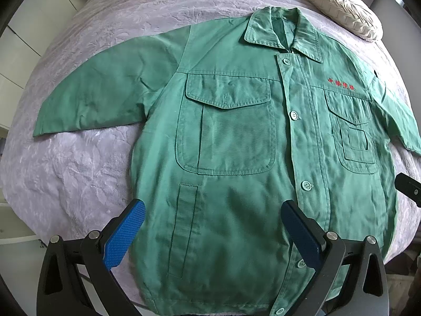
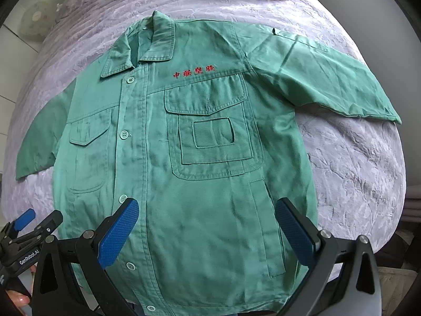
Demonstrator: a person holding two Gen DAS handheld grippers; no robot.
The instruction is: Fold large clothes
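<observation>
A green jacket (image 1: 231, 142) lies flat and buttoned, sleeves spread, across the bed (image 1: 92, 52), collar toward the pillows (image 1: 342, 8) at the head. Above its hem, near the bed's foot edge, the left hand-held gripper (image 1: 213, 234) and right hand-held gripper (image 2: 208, 231) both hover with fingers spread, holding nothing.

matt cotton jacket (image 1: 231, 158), embossed plush bedspread (image 1: 86, 168)

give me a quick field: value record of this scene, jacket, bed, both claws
garment: green jacket, front up, buttoned, spread flat
sleeves: both out to the sides
marking: red embroidered text above one chest pocket
surface: lilac bedspread
pillow: cream pillow beyond the collar
left claw: open, over the lower hem area, holding nothing
right claw: open, over the lower hem area, holding nothing
fold progress: none yet
</observation>
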